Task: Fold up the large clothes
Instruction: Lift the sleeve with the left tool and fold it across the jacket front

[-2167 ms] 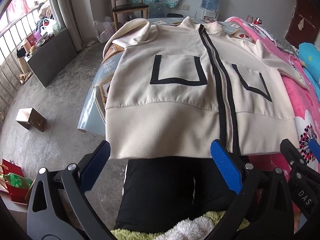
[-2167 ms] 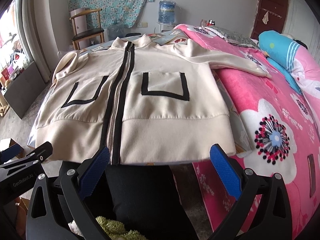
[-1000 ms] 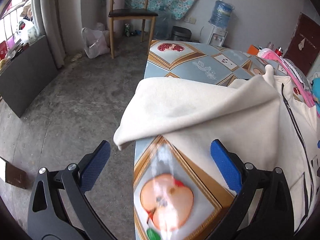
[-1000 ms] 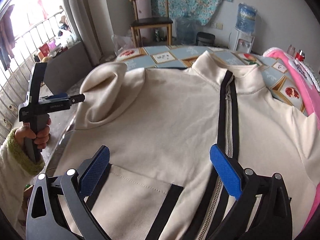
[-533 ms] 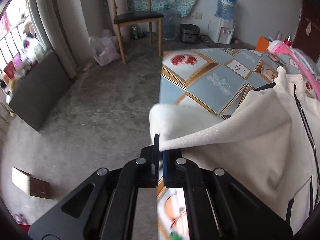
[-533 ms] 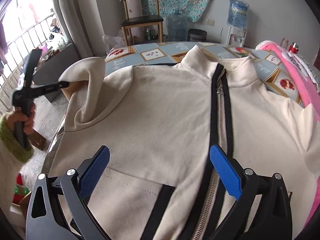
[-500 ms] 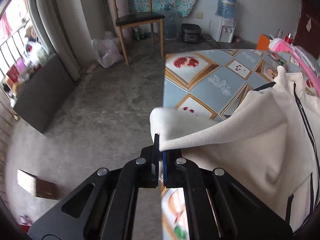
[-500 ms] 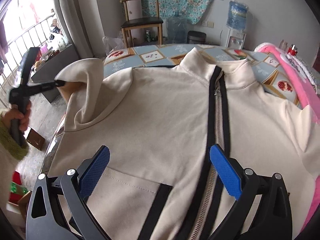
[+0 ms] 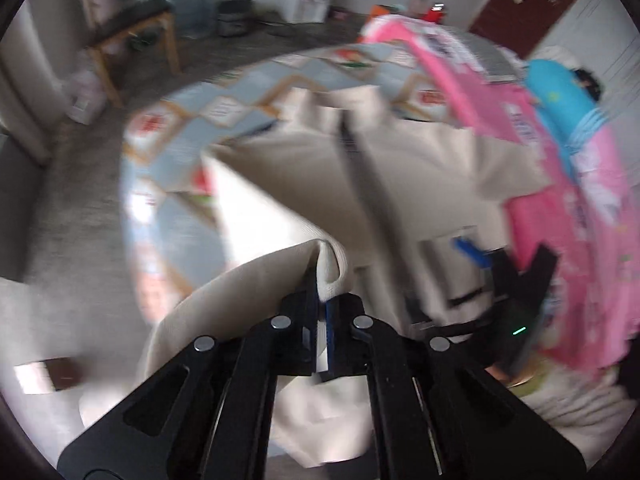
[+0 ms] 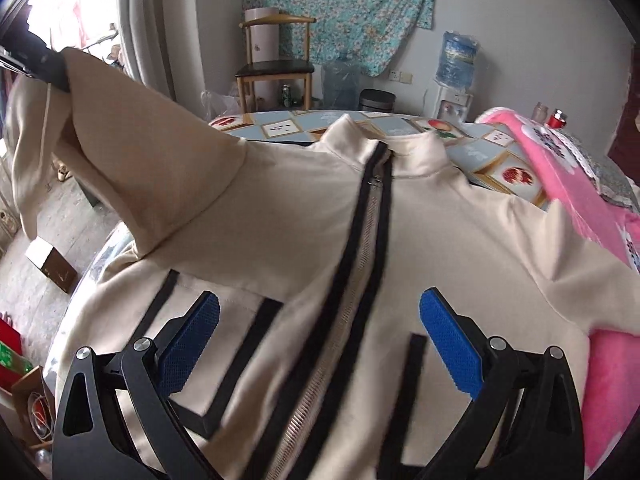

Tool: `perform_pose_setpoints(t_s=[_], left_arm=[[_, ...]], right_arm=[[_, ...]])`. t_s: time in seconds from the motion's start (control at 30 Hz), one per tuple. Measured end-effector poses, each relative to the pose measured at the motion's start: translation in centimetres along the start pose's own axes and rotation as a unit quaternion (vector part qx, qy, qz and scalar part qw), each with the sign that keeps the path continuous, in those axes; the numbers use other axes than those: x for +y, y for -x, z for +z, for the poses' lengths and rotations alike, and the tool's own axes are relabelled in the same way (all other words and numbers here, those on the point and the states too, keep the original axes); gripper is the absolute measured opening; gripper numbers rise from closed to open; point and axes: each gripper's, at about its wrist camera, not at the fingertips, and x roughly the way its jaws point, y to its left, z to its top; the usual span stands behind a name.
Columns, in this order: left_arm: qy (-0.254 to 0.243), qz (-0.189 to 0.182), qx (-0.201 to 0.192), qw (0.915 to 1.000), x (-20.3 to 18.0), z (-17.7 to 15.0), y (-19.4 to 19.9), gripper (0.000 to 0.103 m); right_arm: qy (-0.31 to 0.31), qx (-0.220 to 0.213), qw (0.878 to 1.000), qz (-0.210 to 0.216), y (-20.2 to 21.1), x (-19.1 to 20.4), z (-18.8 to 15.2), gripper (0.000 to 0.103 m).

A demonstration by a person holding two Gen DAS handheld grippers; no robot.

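Left tool [image 9: 322,300]: I've clenched it on the sleeve [image 10: 132,152], now lifted off the counter [image 9: 176,168], over the jacket [image 10: 320,240].
Right tool [image 10: 320,336]: mine stays released above the zip.

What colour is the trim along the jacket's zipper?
Black, on a cream jacket; the zipper trim shows best in the right wrist view.
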Motion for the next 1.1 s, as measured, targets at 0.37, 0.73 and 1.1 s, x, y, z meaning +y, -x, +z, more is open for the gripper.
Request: perform_pose_setpoints(t_s=[0.37, 0.73, 1.1], left_arm=[[0.083, -0.071, -0.092, 0.9897, 0.3, -6.5, -5.5, 0.066], [0.133, 0.056, -0.105, 0.9839, 4.2, -13.9, -11.1, 0.070], [0.132, 0.025, -0.139, 0.9812, 5.5, -15.5, -12.5, 0.094]], right_arm=[[0.003, 0.078, 0.997, -0.001, -2.4, -4.7, -3.5, 0.098], [-0.027, 0.094, 0.995, 0.036, -4.7, -5.7, -5.5, 0.098], [-0.053, 0.102, 0.991, 0.067, -2.0, -5.3, -3.7, 0.098]])
